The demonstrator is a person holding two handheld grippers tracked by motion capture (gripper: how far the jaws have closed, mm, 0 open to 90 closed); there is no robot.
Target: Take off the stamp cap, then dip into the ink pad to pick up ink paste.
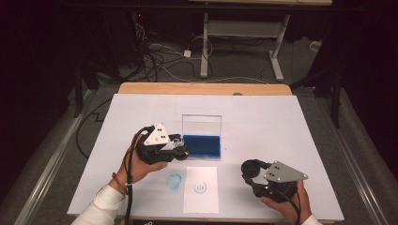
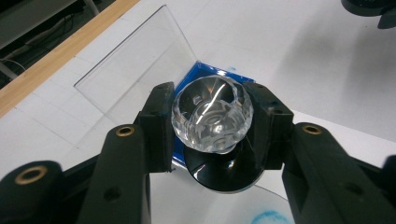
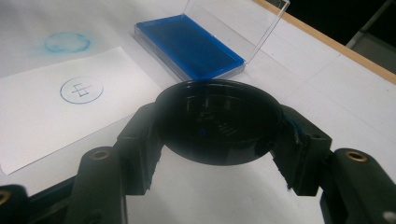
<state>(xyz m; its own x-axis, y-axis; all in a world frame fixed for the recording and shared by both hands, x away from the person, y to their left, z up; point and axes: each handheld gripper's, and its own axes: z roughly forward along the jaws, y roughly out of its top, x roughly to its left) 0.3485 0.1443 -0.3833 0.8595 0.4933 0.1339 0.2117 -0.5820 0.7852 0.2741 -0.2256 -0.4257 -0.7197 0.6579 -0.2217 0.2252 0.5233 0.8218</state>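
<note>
My left gripper (image 2: 212, 121) clamps the crystal-knobbed stamp (image 2: 212, 116) at frame centre, over the open blue ink pad (image 1: 202, 146) for inking. My right gripper (image 3: 217, 123), lower right in the high view, grips the stamp's black cap (image 3: 218, 120), keeping it clear of the paper (image 1: 201, 188).

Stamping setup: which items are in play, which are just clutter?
In play: left gripper shut on stamp; right gripper shut on black cap; blue ink pad; stamped paper.
Clutter: blue smudge; cables; desk frame.
</note>
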